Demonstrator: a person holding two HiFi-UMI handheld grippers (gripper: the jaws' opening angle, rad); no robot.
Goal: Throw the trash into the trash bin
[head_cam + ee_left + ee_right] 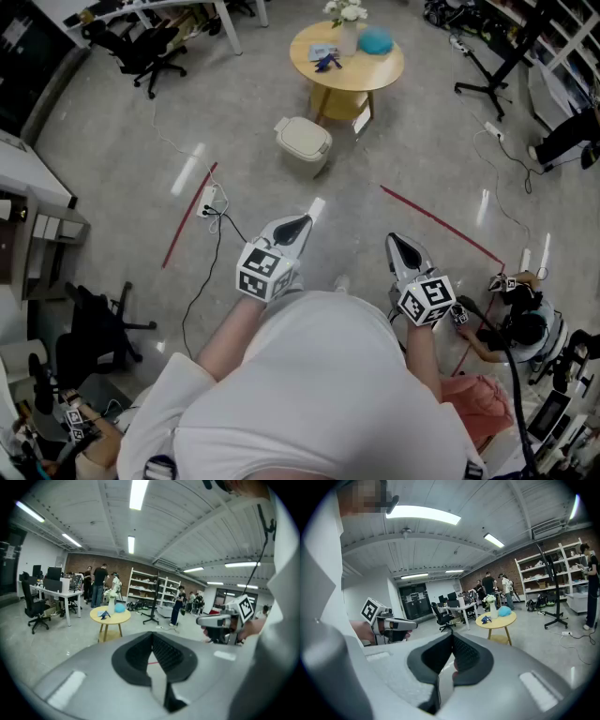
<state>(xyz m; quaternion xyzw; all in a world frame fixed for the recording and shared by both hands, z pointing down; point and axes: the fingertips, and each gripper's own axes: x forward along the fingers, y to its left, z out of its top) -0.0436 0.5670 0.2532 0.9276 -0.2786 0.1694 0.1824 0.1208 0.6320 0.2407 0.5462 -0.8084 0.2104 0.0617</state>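
Right now I hold both claws out ahead of me: the left gripper (302, 223) is clenched on nothing, and the right gripper (397, 242) is clenched empty too. Further off, the cream trash bin (303, 142) stands on the floor with its lid down, just beside the round yellow table (366, 73). On that table a small blue scrap (325, 61) lies near a teal lump (375, 40) and a vase of white flowers (347, 23), well apart from both claws.
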